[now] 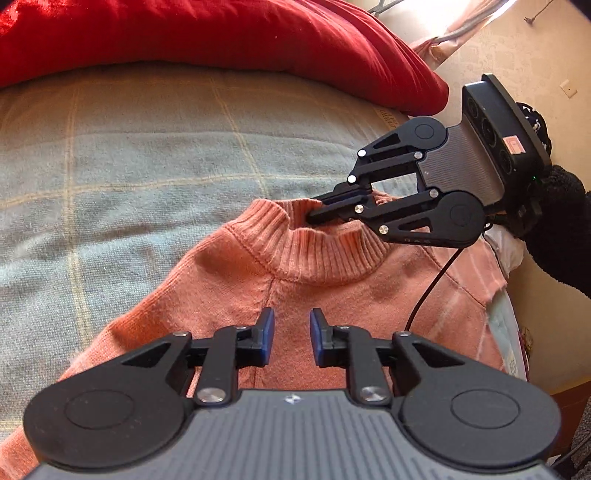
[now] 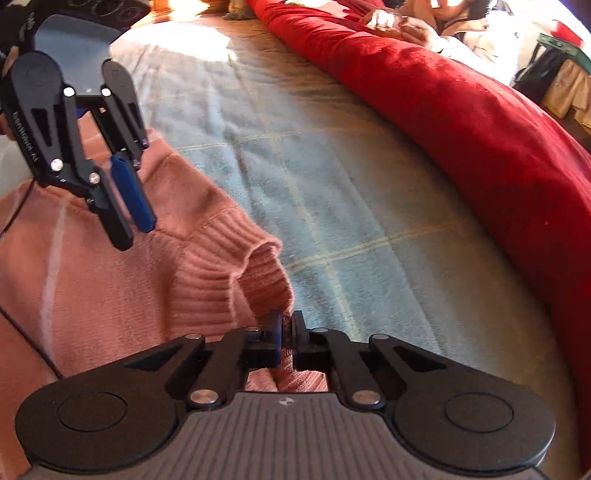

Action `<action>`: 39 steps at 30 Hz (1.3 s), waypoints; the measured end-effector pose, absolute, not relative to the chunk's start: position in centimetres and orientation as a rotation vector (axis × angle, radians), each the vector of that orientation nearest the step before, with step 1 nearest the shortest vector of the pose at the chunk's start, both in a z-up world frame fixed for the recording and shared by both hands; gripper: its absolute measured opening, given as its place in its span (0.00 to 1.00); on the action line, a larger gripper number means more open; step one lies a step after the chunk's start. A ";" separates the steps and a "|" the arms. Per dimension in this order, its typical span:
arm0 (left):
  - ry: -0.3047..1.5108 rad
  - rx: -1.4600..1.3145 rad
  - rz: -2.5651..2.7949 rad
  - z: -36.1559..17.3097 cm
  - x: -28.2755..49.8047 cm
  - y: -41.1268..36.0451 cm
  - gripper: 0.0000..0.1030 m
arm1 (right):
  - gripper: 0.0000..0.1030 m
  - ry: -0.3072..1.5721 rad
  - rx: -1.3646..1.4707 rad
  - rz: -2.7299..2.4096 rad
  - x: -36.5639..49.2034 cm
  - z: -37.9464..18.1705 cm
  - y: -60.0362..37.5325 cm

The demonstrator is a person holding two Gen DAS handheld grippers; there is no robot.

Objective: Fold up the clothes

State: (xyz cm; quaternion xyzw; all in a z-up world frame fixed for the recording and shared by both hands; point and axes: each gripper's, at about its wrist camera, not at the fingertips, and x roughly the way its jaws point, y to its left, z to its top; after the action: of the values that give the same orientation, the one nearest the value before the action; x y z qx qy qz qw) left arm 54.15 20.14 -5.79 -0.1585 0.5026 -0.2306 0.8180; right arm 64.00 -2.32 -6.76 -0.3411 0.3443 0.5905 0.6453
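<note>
Left gripper point(image 1: 291, 332), nearest in its own view: fingers slightly spread above the chest of the salmon sweater point(image 1: 280, 291), nothing between the pads. Beyond it, the right gripper point(image 1: 317, 212) is pinched shut on the ribbed collar point(image 1: 321, 254), lifting its rim. The sweater lies flat on a pale blue blanket point(image 1: 129, 166); behind, a red quilt point(image 1: 221, 33).

Right gripper point(image 2: 287, 325) is pointing steeply down with its jaws clamped tight, pinching the ribbed collar point(image 1: 317, 254) between the pads. Left gripper point(image 1: 291, 328) is angling down too, jaws sitting slightly apart with a gap between the blue pads point(image 1: 266, 328), gripping nothing, just hovering.
</note>
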 end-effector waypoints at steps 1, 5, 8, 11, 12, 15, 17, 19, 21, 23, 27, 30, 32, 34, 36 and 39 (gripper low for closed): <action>1.057 -0.331 -0.482 -5.8 54.4 20.0 0.23 | 0.07 0.811 -0.731 1.321 64.7 -6.9 -2.2; 1.045 -0.304 -0.441 -6.0 55.2 19.4 0.27 | 0.19 0.850 -0.612 1.235 65.2 -6.3 -3.2; 0.986 -0.298 -0.469 -5.1 55.0 18.9 0.27 | 0.24 0.870 -0.499 1.149 65.4 -4.4 -5.7; 0.950 -0.303 -0.512 -4.7 55.0 18.0 0.29 | 0.25 0.916 -0.386 1.103 65.2 -3.2 -8.6; 0.950 -0.292 -0.511 -5.0 55.2 17.6 0.29 | 0.28 0.933 -0.356 1.087 65.0 -3.2 -9.4; 0.965 -0.269 -0.464 -6.6 56.7 16.6 0.29 | 0.30 0.975 -0.356 0.998 65.1 -5.9 -9.3; 0.965 -0.296 -0.420 -7.9 57.9 16.4 0.28 | 0.29 0.975 -0.322 0.974 65.7 -8.2 -8.6; 0.962 -0.330 -0.391 -7.9 58.6 16.3 0.28 | 0.30 0.962 -0.260 0.953 66.4 -8.5 -8.1; 0.953 -0.335 -0.368 -7.6 58.8 16.1 0.28 | 0.32 0.954 -0.243 0.941 66.5 -8.1 -7.7; 0.953 -0.288 -0.360 -6.6 58.3 15.5 0.27 | 0.38 0.965 -0.210 0.939 66.2 -7.4 -8.2; 0.938 -0.170 -0.354 -3.7 55.3 14.7 0.33 | 0.61 0.966 -0.161 0.943 64.0 -5.5 -11.0; 0.956 -0.104 -0.313 -2.1 52.4 15.2 0.40 | 0.74 0.971 -0.194 0.914 61.9 -4.3 -13.1; 0.969 -0.061 -0.281 -1.3 50.1 15.1 0.45 | 0.80 0.973 -0.222 0.883 60.2 -3.6 -14.6; 0.974 -0.015 -0.249 -1.0 47.9 14.3 0.50 | 0.85 0.987 -0.226 0.862 58.6 -3.3 -15.6; 0.985 0.009 -0.230 -1.2 45.8 13.1 0.55 | 0.86 1.003 -0.218 0.862 56.8 -3.3 -16.3; 0.997 0.022 -0.233 -2.5 43.9 11.1 0.57 | 0.89 1.026 -0.207 0.861 54.5 -4.2 -16.5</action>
State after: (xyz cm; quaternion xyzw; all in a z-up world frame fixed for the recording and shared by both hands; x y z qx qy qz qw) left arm 43.90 11.06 -2.49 0.0106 0.4769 -0.1115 0.8718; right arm 54.48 -16.51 -4.22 -0.0957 0.4747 0.3981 0.7791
